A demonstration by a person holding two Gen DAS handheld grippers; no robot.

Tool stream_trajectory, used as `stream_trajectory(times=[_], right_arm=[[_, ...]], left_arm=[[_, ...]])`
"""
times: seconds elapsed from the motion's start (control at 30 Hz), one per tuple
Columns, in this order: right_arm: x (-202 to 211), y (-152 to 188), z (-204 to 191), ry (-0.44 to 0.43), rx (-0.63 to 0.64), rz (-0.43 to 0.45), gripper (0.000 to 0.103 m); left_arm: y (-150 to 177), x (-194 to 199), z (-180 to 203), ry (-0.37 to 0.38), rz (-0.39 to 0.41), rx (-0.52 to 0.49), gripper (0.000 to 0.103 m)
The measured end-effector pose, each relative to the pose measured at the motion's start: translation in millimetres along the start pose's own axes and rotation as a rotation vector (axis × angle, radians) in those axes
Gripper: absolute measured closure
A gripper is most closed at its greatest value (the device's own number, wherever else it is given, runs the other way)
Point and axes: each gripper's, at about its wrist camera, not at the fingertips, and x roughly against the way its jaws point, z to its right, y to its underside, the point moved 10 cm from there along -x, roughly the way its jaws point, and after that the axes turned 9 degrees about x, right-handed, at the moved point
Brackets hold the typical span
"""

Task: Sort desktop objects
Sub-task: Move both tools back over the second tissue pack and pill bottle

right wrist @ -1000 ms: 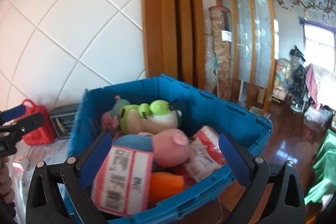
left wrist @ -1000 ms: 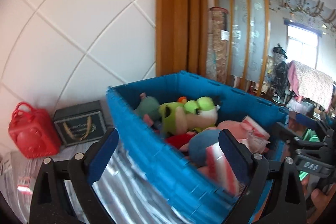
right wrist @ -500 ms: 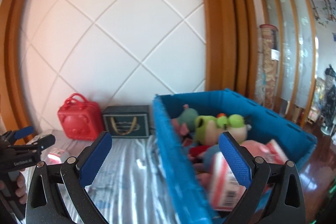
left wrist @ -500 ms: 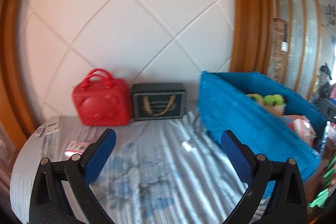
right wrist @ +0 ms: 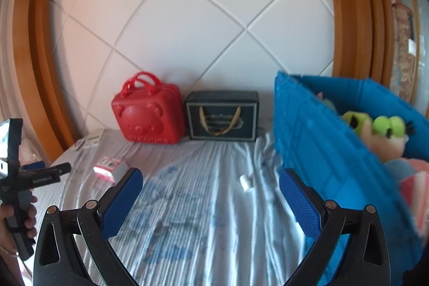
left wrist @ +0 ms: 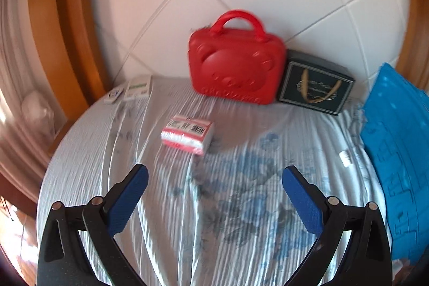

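Note:
A small red-and-white packet (left wrist: 187,133) with a barcode lies on the blue-and-white cloth (left wrist: 241,205), ahead of my open, empty left gripper (left wrist: 214,178). The same packet (right wrist: 108,168) shows at the left in the right wrist view. My right gripper (right wrist: 210,185) is open and empty over the cloth, with the blue crate (right wrist: 321,141) beside its right finger. Plush toys, one with green eyes (right wrist: 375,130), lie in the crate. The left gripper's tips (right wrist: 45,173) and the hand holding it appear at the far left.
A red bear-face case (left wrist: 236,66) and a dark gift box (left wrist: 313,87) stand against the white panelled wall. Two flat white remote-like items (left wrist: 134,90) lie at the back left. A small white piece (right wrist: 246,181) rests on the cloth near the blue crate (left wrist: 396,165).
Both grippers have swung left, away from the crate and its toys, toward the cloth-covered table. The packet, red case and gift box have come into view ahead.

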Motion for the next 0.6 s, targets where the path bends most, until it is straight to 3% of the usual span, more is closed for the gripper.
stream_trajectory(times=[0.23,0.4,0.6], right_arm=[[-107,41,8,0.005,-0.012,-0.170,0.000],[-188,73,22,0.018,-0.044,-0.299,0.000],[-264,94,51,0.054,-0.101,-0.370,0.000]], left_arm=[[-2,-89,-46,-0.110,-0.087,0.043,0.001],[-3,-166,-45,-0.126,-0.182,0.046,0.001],[-5,-251,-43,-0.168,-0.272,0.107,0.001]])
